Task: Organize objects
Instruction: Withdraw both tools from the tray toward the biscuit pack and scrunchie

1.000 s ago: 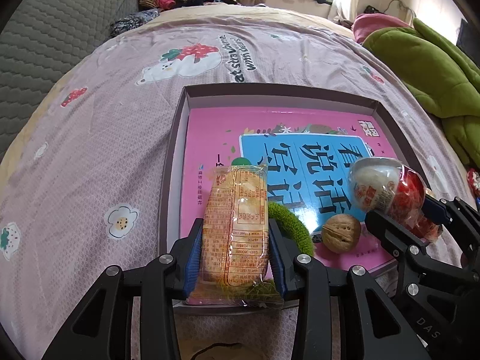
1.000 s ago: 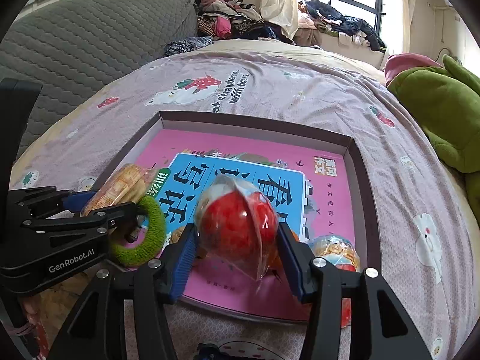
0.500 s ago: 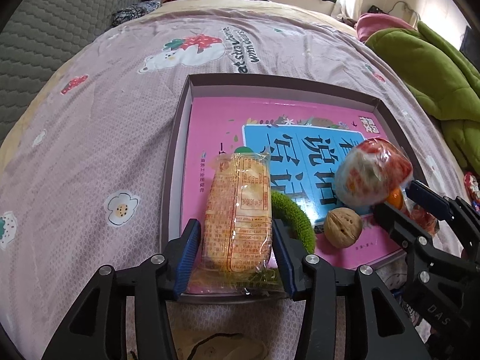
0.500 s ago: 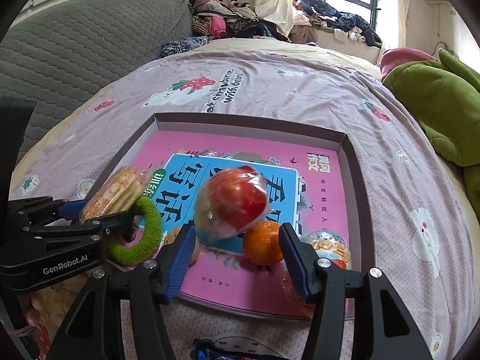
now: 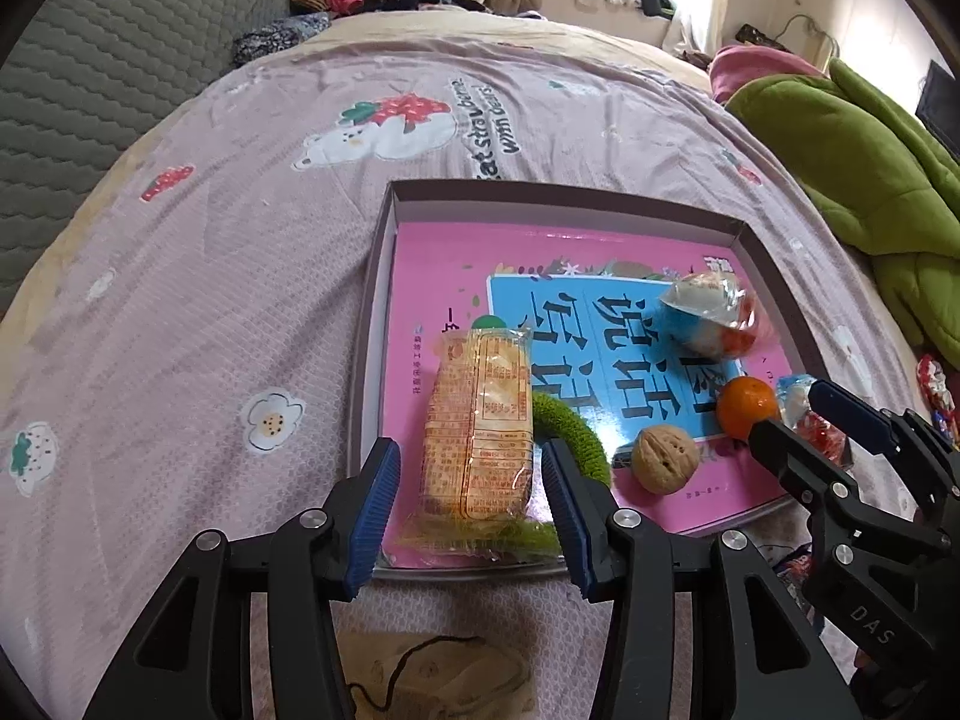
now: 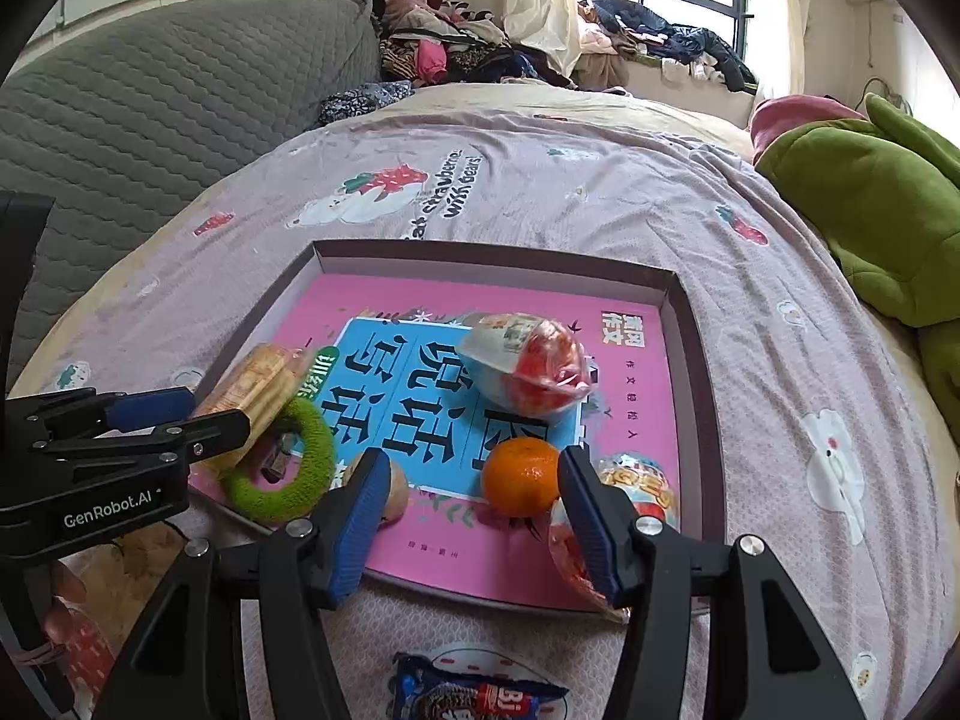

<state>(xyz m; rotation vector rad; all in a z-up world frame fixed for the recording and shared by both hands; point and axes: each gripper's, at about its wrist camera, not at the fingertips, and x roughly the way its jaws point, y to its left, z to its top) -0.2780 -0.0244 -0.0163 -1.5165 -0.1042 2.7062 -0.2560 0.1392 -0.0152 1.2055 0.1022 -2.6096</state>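
A: What have my left tongs point(image 5: 471, 501) got?

B: Nothing gripped. The blue pads stand apart on either side of the orange plastic-wrapped pack of biscuits point(image 5: 480, 426), with a gap on both sides. The pack lies in the near left corner of the shallow grey cardboard box point(image 5: 558, 192), partly over the fuzzy green ring point(image 5: 576, 432).

A: And my right tongs point(image 6: 471, 525)?

B: Released too. Through the right wrist camera I see the small orange mandarin point(image 6: 521, 476) lying just beyond the tips, touching neither pad. The brown walnut point(image 6: 396, 486) sits just behind the left pad.

A: Where is the egg?

B: The red and white egg-shaped treat in clear wrap point(image 6: 528, 369) lies on its side further into the box, on the blue panel of the pink book cover point(image 6: 624, 384) that lines the bottom. A second wrapped treat in red and white point(image 6: 645, 480) lies by the right pad, near the box's right wall; how many pieces it is I cannot tell.

A: Anything outside the box?

B: A dark blue snack packet point(image 6: 480, 690) on the mauve printed bedspread point(image 6: 600, 180), just below the right tongs. The box rests on that bedspread, with a green quilt point(image 6: 870, 210) bunched up to the right.
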